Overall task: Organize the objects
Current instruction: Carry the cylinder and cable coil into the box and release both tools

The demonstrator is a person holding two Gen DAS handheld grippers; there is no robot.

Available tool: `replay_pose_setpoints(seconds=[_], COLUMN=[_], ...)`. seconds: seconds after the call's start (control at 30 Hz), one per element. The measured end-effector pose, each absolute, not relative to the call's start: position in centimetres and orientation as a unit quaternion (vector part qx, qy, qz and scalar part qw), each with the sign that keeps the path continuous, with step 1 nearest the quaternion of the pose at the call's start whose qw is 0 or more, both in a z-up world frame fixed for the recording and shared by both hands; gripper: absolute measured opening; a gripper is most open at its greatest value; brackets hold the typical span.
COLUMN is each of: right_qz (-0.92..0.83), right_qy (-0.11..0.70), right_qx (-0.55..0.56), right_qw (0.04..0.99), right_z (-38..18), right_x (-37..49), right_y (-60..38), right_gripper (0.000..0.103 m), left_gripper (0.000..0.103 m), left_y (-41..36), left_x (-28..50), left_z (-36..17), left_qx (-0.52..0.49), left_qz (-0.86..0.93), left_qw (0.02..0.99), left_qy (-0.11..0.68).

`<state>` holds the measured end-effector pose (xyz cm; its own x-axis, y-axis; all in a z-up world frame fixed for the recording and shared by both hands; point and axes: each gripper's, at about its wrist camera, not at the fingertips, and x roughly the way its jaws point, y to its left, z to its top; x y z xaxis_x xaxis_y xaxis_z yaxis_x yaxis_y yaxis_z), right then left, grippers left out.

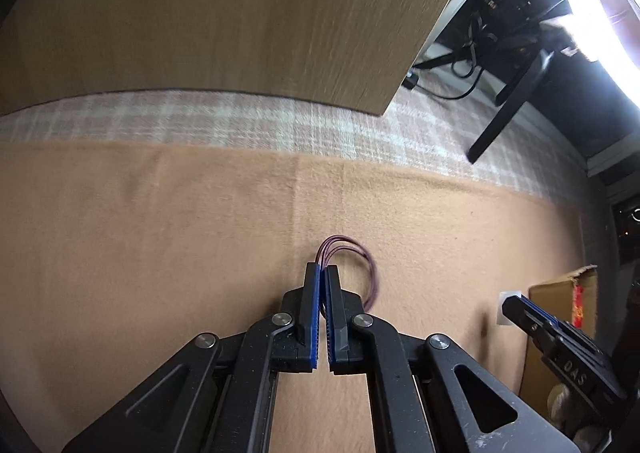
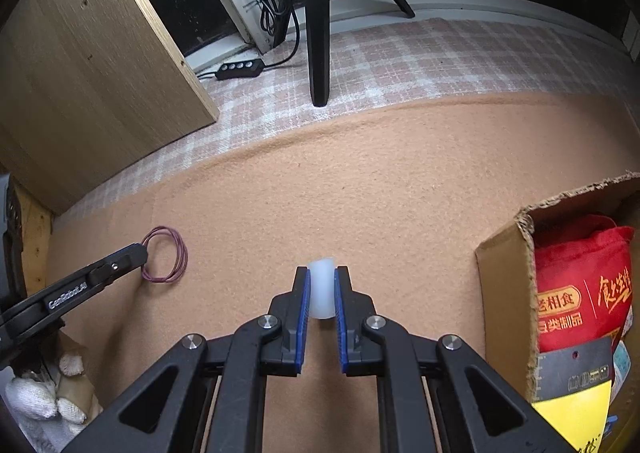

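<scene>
My left gripper (image 1: 323, 269) is shut on a looped purple hair tie (image 1: 362, 259) over the tan blanket (image 1: 160, 233); the loop sticks out past the fingertips. In the right wrist view the same hair tie (image 2: 170, 257) hangs at the left gripper's tip (image 2: 138, 251) at the left. My right gripper (image 2: 321, 273) is shut on a small white translucent cap-like piece (image 2: 321, 289) above the blanket. The right gripper also shows in the left wrist view (image 1: 516, 305) with the white piece (image 1: 505, 307) at its tip.
An open cardboard box (image 2: 504, 293) at the right holds a red bag (image 2: 580, 285) and packets. A wooden cabinet (image 2: 92, 65) stands at the back left. A black chair leg (image 2: 318, 33) and a power strip (image 2: 240, 69) sit on the plaid rug (image 2: 400, 61).
</scene>
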<state>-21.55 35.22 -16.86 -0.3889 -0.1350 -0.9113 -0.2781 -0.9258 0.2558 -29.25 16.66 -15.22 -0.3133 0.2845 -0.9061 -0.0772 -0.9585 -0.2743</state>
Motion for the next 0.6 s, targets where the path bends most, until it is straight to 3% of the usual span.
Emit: replay_pose_setpoints(seconds=[0.3, 0.6], right_qz=[0.829, 0.849], right_qy=[0.206, 0.214], right_qx=[-0.519, -0.483], right_qw=[0.011, 0.011], right_z=[-12.8, -8.4], right_x=[-18.7, -11.8], right_y=[35.4, 39.3], right_gripper=[0.011, 0.011], left_gripper=[0.002, 0.002], left_y=[15.6, 21.7], left_x=[-24.8, -20.0], left_z=[-10.3, -5.0], left_qx=[-0.545, -0.509], left_qz=[0.819, 0.825], left_qw=[0.152, 0.228], left_qy=[-0.096, -0.088])
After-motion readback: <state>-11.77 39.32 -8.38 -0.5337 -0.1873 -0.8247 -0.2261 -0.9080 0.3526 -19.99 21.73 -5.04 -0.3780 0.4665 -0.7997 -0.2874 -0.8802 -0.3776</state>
